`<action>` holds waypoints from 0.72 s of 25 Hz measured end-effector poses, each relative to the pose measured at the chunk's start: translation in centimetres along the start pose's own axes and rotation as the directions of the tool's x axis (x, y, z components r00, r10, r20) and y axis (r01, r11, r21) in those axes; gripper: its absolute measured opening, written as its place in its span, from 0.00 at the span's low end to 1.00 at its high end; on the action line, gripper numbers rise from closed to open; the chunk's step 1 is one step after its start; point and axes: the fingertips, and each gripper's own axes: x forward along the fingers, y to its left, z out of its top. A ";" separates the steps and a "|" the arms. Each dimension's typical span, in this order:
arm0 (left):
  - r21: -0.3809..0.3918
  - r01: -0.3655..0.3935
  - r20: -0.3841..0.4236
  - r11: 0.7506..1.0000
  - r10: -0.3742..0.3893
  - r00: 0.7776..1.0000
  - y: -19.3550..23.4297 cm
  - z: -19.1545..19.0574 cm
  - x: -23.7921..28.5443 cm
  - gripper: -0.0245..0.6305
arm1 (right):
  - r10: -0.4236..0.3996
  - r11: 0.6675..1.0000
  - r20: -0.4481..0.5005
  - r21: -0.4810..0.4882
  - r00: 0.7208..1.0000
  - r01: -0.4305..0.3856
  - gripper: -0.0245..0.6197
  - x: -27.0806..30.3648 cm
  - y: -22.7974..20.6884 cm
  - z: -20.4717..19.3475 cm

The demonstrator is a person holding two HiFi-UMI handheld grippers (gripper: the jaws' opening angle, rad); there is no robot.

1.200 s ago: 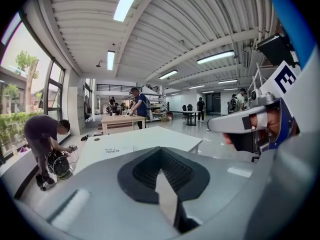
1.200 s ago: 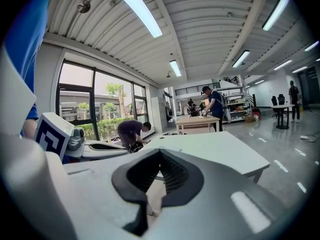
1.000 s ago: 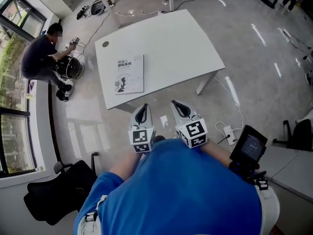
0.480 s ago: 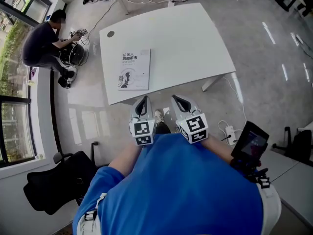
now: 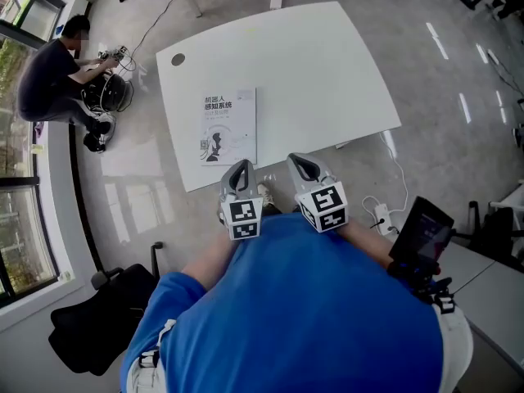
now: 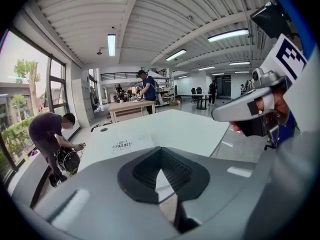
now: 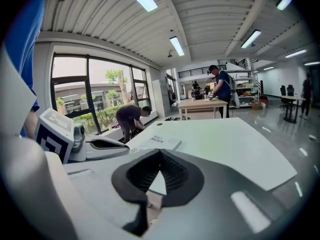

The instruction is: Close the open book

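**A:** So, how do the 2 claws stand?

**B:** The left gripper (image 5: 240, 170) has its jaws pressed together with nothing between them. The right gripper (image 5: 300, 164) is the same, closed on nothing. They sit side by side in front of the person's blue shirt (image 5: 295, 318), both pointing at the near edge of the white table (image 5: 327, 72).

**A:** And the book?

**B:** The book (image 5: 229, 126) lies flat on the near left part of the table, closed, with its pale cover up and dark print showing. It is just beyond the left gripper's tip, and neither claw touches it. In the right gripper view it lies ahead and to the left, past the other claw's nose.

**A:** Anything else on the table?

**B:** Only 1 round hole (image 5: 178, 59) near the far left corner.

**A:** And further out?

**B:** On the floor to the left, by the window, a crouching person (image 5: 49, 72) bends over a tangle of cables. A black chair (image 5: 98, 326) stands at lower left, and a power strip (image 5: 381, 217) lies on the floor to the right. A dark screen (image 5: 422, 234) sits by the wearer's right side. In the background, a standing person (image 6: 147, 86) leans over a wooden table (image 6: 131, 106).
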 end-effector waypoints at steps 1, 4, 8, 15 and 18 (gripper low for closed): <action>0.004 0.011 -0.005 1.000 -0.011 1.000 0.3 0.0 0.5 0.05 | -0.009 1.000 -0.005 -0.001 1.000 0.009 0.04 0.6 0.0 0.3; 0.019 0.044 -0.026 0.999 -0.044 0.999 0.9 -0.5 2.0 0.05 | -0.042 0.999 -0.013 0.004 0.999 0.042 0.04 2.3 -0.4 0.8; 0.033 0.043 -0.076 0.999 -0.040 0.996 1.3 -1.3 3.7 0.05 | -0.051 0.999 -0.027 0.010 0.998 0.052 0.04 3.6 -1.4 0.9; 0.125 -0.031 -0.172 0.992 0.052 0.984 0.7 -2.1 7.4 0.05 | -0.011 1.000 -0.042 0.007 0.999 0.011 0.04 4.6 -4.6 0.8; 0.158 -0.038 -0.212 0.987 0.071 0.975 0.0 -2.5 8.8 0.12 | 0.006 1.000 -0.052 0.018 0.999 -0.005 0.04 4.6 -5.9 0.6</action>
